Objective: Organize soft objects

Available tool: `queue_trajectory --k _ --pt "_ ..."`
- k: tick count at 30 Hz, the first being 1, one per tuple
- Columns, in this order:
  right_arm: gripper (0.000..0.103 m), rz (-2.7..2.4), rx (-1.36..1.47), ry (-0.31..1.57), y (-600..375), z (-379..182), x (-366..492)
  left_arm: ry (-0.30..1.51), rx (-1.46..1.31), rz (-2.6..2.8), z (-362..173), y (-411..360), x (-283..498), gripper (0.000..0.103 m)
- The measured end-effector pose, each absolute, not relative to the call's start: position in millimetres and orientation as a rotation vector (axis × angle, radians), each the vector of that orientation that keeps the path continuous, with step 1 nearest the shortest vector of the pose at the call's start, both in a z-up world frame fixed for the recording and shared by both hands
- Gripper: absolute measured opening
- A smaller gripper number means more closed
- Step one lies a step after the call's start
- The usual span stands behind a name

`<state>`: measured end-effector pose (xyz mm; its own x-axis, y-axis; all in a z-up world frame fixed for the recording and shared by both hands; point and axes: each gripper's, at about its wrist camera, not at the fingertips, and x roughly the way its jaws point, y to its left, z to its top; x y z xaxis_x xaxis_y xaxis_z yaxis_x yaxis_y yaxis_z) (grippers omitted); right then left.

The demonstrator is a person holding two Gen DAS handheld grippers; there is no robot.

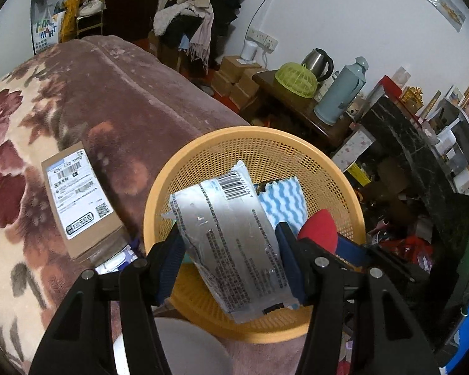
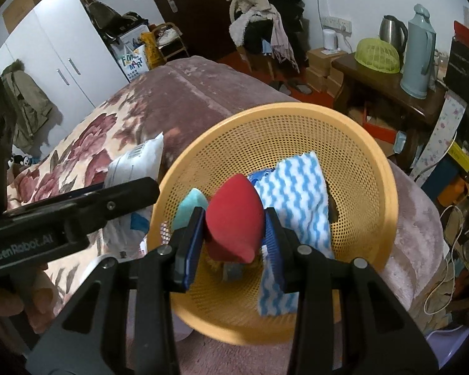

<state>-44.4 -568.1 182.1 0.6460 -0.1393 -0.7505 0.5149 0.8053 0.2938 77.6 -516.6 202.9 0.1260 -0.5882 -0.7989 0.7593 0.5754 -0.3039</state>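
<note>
Two handheld grippers hover side by side over a round orange basket (image 1: 159, 206) that sits on a bed with a floral blanket (image 1: 47, 125).

The left gripper (image 1: 231, 247) is clamped on a silvery plastic pack (image 1: 234, 234) with a barcode and small print. The pack's long axis runs along the fingers, pointing away from the hand and a little to the left in the left wrist view, so its far end already hangs above the basket's hollow. Its near end sticks back between the jaws, toward the wrist.

The right gripper (image 2: 234, 228) is clamped on a red egg-shaped sponge (image 2: 234, 215). The sponge stands with its pointed tip up and away from the hand, its long axis roughly in line with the fingers. It too sits over the inside of the basket, directly above the mesh floor.

Already in the basket lie a blue-and-white wavy cloth (image 2: 297, 200), draped down the right inner wall, and a small teal sponge (image 2: 189, 206) just left of the red one.

A brown cardboard box (image 1: 81, 206) with a shipping label rests on the blanket to the left of the basket.

Both held things appear to be above the opening, so either hand could probably let go straight down; the red sponge looks the more central of the two.
</note>
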Motion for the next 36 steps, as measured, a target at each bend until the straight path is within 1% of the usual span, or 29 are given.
queue_trajectory --k 5,6,7,8,9,10,11,12,13,16,18,21,36 --pt "0.039 -0.391 0.536 0.790 -574.9 176.3 -44.3 1.064 0.193 -0.992 197.1 -522.1 79.6 0.063" --pt "0.040 -0.393 0.533 0.795 -574.6 176.1 -43.9 1.057 0.192 -0.996 197.9 -521.6 79.3 0.069" --pt "0.040 -0.392 0.531 0.799 -574.1 176.0 -43.9 1.050 0.189 -1.003 199.3 -520.6 78.5 0.076" --pt "0.045 -0.387 0.531 0.801 -574.0 176.1 -43.8 1.044 0.185 -1.005 200.6 -519.3 78.4 0.079" --pt "0.054 -0.382 0.531 0.800 -573.1 177.2 -44.7 1.039 0.178 -1.006 202.4 -517.5 78.2 0.084" --pt "0.061 -0.382 0.531 0.798 -572.5 178.2 -45.8 1.038 0.171 -1.005 204.0 -515.5 78.3 0.087" --pt "0.077 -0.382 0.534 0.797 -573.0 178.3 -46.4 1.040 0.165 -1.002 205.2 -513.5 78.5 0.089" --pt "0.086 -0.382 0.537 0.793 -573.1 178.6 -47.7 1.043 0.158 -1.000 206.3 -511.0 78.7 0.096" --pt "0.092 -0.383 0.540 0.788 -572.9 179.6 -49.5 1.041 0.151 -1.000 207.6 -508.4 78.6 0.101" --pt "0.096 -0.391 0.538 0.785 -571.6 181.9 -52.3 1.017 0.163 -0.974 210.6 -502.8 77.3 0.102" --pt "0.101 -0.397 0.537 0.784 -571.1 183.2 -54.2 1.001 0.177 -0.960 211.7 -499.3 75.5 0.102" --pt "0.103 -0.405 0.532 0.779 -568.8 185.9 -57.9 0.992 0.178 -0.945 212.9 -495.2 74.0 0.102" --pt "0.103 -0.440 0.551 0.745 -563.2 189.0 -81.0 0.932 0.186 -0.920 221.6 -476.9 52.6 0.102"
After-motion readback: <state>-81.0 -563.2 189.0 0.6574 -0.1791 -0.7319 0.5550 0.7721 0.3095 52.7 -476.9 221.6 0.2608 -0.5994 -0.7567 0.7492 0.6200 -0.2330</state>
